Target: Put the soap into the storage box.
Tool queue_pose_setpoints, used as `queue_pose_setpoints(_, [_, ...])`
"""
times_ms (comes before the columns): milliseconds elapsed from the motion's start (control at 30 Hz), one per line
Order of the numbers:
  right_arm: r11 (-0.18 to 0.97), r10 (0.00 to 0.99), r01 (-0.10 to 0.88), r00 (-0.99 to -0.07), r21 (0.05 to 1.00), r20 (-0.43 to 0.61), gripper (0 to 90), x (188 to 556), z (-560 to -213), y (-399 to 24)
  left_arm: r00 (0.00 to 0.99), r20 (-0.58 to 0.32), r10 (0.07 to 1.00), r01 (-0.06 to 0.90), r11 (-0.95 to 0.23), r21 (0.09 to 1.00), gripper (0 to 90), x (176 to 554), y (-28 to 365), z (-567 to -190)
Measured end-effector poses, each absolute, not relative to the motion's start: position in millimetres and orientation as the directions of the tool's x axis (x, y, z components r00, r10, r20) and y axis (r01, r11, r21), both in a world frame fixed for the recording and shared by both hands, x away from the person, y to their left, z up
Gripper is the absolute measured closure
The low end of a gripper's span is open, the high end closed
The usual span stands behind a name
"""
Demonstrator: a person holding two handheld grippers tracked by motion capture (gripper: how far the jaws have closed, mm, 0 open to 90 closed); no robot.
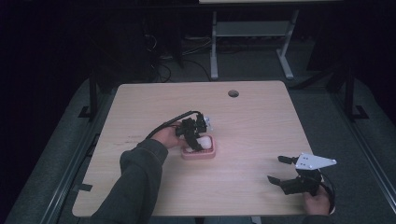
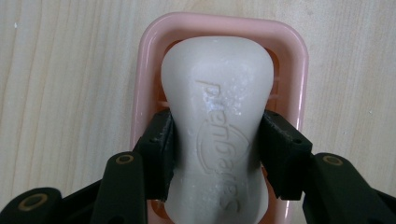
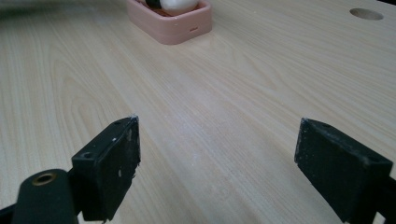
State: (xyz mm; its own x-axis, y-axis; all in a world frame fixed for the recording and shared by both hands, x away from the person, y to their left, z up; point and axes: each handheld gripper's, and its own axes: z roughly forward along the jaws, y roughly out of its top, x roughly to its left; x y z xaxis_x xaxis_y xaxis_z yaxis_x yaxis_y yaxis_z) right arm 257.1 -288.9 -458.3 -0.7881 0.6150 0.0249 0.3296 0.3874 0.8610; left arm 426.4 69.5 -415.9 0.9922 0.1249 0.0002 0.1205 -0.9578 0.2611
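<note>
Both fingers (image 2: 159, 149) of the left gripper (image 2: 217, 154) are clamped on the narrow waist of the white soap bar (image 2: 217, 93), 1 pad on each flank, with the embossed lettering facing up between them. That bar sits in the pink soap dish (image 2: 294, 60), which lies near the middle of the wooden table (image 1: 261, 121); seen from above, the dish (image 1: 199, 151) is at about 8 o'clock from the round cable hole (image 1: 233, 93). Whether the soap rests on the dish's ribs or hangs just clear of them cannot be told. The right gripper (image 1: 280, 169) waits well apart at 4 o'clock from the dish, near the table's front edge, its 2 fingers (image 3: 109, 163) spread wide over bare wood and holding nothing. To do this step well, the squeeze probably wants to stay firm but not crushing, since the soap's surface looks damp and likely slippery. Moving the bar straight along the vertical, without tilting, should keep its rounded end from catching the dish's rim. If the dish starts to drag along, the idle right gripper could come in from 4 o'clock and pin its wall.
</note>
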Motion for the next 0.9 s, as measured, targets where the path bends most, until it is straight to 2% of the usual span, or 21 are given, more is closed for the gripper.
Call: queue_pose_setpoints(900, [0.391,0.614,0.331,-0.789,0.859,0.025,13.5,257.5,-458.5,-287.3,0.990,0.021,0.137,0.123,-0.940,0.319,42.0,415.7,78.3,-402.2])
